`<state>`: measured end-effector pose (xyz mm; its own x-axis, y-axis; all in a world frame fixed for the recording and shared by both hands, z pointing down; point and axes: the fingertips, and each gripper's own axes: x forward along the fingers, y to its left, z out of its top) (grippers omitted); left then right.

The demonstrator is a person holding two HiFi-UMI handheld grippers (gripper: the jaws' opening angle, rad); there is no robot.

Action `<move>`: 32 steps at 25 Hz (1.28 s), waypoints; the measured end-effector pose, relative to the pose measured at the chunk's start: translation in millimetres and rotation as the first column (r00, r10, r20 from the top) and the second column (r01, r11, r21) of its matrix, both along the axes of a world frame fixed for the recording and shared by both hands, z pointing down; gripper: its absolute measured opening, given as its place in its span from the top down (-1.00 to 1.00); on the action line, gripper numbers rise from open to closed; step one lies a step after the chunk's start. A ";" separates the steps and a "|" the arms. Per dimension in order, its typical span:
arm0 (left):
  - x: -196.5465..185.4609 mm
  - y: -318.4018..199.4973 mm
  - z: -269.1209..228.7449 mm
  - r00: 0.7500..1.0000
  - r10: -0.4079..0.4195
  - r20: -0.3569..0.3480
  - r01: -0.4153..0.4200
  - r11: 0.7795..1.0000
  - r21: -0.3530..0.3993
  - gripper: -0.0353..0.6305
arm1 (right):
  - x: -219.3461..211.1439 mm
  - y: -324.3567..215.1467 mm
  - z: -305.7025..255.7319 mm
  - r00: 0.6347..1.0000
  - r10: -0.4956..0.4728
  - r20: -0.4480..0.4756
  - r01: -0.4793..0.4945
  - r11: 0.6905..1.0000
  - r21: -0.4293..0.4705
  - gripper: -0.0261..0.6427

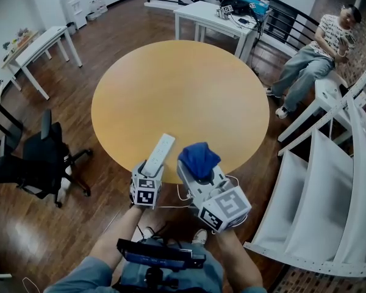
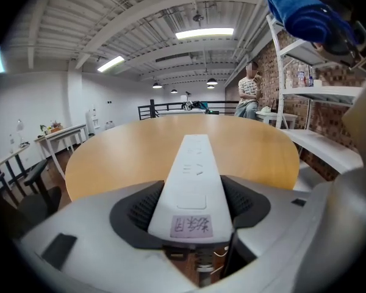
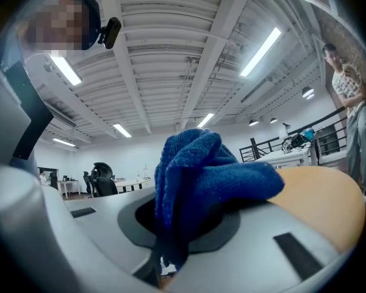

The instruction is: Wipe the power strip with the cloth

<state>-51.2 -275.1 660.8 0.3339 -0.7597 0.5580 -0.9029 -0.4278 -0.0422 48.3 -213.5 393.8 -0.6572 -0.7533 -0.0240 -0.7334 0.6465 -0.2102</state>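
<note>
At the near edge of the round wooden worktop [image 1: 183, 90], the left tongs [image 1: 150, 168] are closed on the near end of the white power strip [image 1: 161, 148], both jaws pressed against its long sides. The strip runs forward from the jaws over the worktop's edge, socket face up. Whether its far end rests on the wood cannot be determined. The right tongs [image 1: 199, 171] are clamped on a bunched blue cloth [image 1: 199, 157], which bulges up and forward out of the jaws. Cloth and strip are just beside each other, not touching. A white cord [image 1: 183, 195] trails below the two tongs. Beyond the worktop stands a white table [image 1: 210, 14], a person [image 1: 317, 54] sits to the right, and a black office chair [image 1: 43, 160] stands to the left.
</note>
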 end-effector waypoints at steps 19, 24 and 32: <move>8.3 17.5 -88.0 0.991 0.091 -0.096 -0.075 0.985 0.155 0.01 | -8.6 15.6 -5.8 0.999 -0.025 0.028 0.024 0.999 0.022 0.74; 9.7 20.6 -137.1 0.985 0.124 -0.118 -0.092 0.965 0.246 0.01 | -12.1 17.5 -11.9 0.999 -0.028 0.030 0.027 0.999 0.042 0.74; 14.0 39.0 -210.6 0.974 0.174 -0.145 -0.107 0.918 0.383 0.01 | -13.4 22.3 -22.4 0.999 -0.038 0.020 0.036 0.997 0.075 0.74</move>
